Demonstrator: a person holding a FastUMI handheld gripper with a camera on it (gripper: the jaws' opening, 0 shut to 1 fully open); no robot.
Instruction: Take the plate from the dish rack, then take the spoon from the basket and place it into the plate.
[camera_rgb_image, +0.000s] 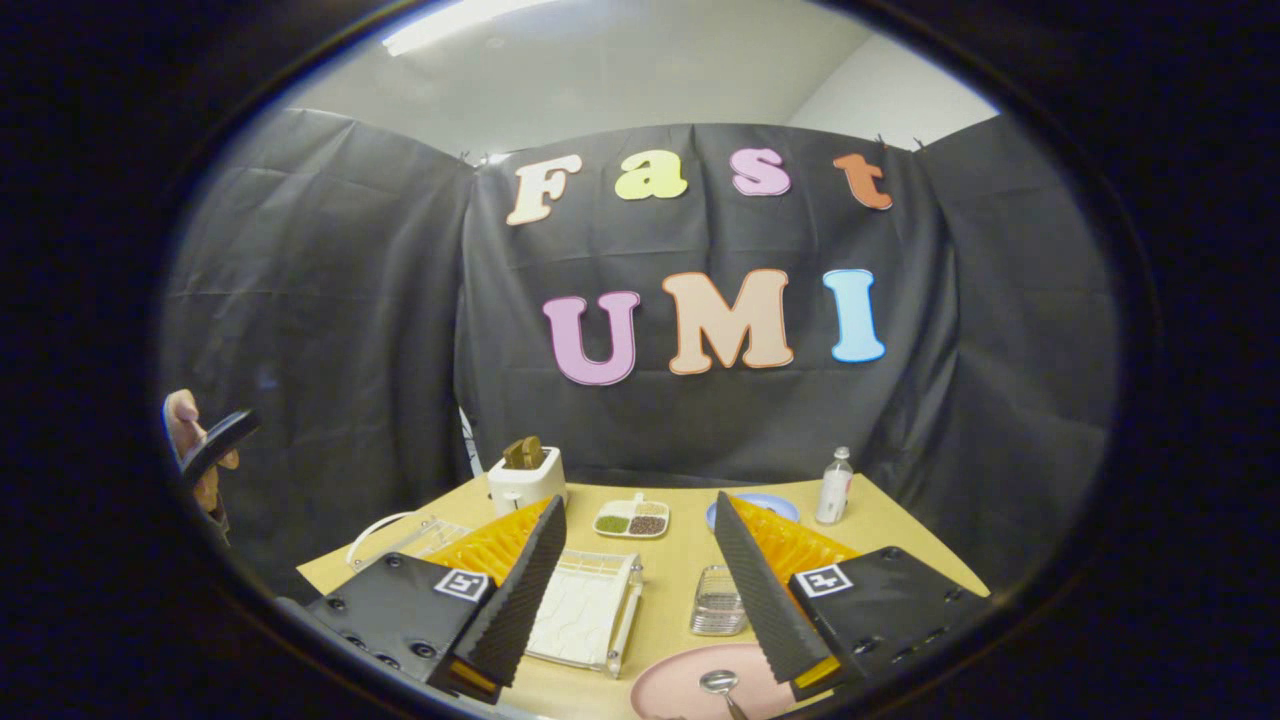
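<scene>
fingers (640, 600) wide open, holding nothing. metal spoon (722, 688) already lies in the round pink plate (668, 690) on the bench (675, 560), bowl toward me, just below the gap. i'd call it done.

2 plates (690, 680), 1 spoon (722, 686), 1 bottle (833, 486), 1 toaster (526, 480)

Single fisheye view mounted on the gripper (640, 600), looking forward along its two fingers, which stand wide apart. The camera sits raised above the near edge of the counter (680, 560), pitched slightly down and facing the far edge and the booth's cloth wall. Near-edge items appear close; far-edge items appear small.
</scene>
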